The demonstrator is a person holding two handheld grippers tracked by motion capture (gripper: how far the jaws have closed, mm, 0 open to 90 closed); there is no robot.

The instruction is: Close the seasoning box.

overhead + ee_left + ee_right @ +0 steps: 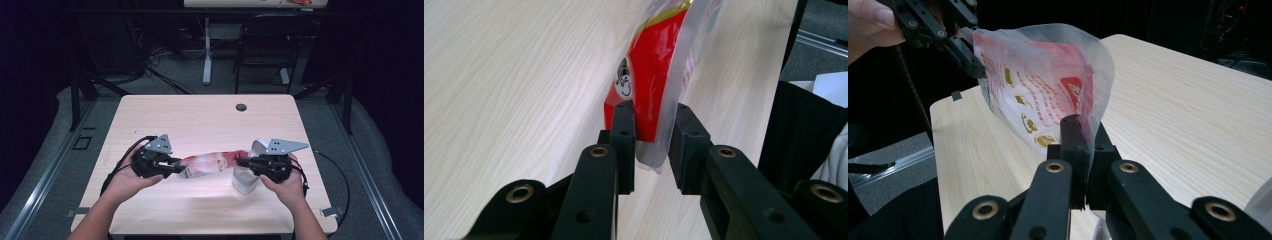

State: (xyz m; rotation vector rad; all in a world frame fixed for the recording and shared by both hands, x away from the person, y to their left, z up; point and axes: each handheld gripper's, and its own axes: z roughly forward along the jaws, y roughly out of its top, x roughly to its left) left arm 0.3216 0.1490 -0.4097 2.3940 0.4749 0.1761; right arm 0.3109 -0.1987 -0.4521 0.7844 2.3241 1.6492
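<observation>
- The pale wood-grain rectangular table (200, 120) carries the work; its far half lies bare apart from a small round dark grommet hole (241, 107).
- A red-and-clear printed plastic bag (212, 162) hangs stretched above the near half of the table, between the two grippers.
- A white cup-shaped container (245, 180) stands on the table under the bag's right end, just beside the right hand.
- The left gripper (176, 168) has its jaws narrowed around one end of the bag. In the left gripper view the bag (651, 95) touches one pad with a gap at the other, so this grip looks not yet closed.
- The right gripper (1083, 145) is clamped tight on the bag's other edge (1048, 85).
- Judgement: the bag is lifted and spread; opening or emptying it towards the container seems left.
- The container shows in the high view; the bag's smiling-face print (624, 82) shows in the left gripper view.
</observation>
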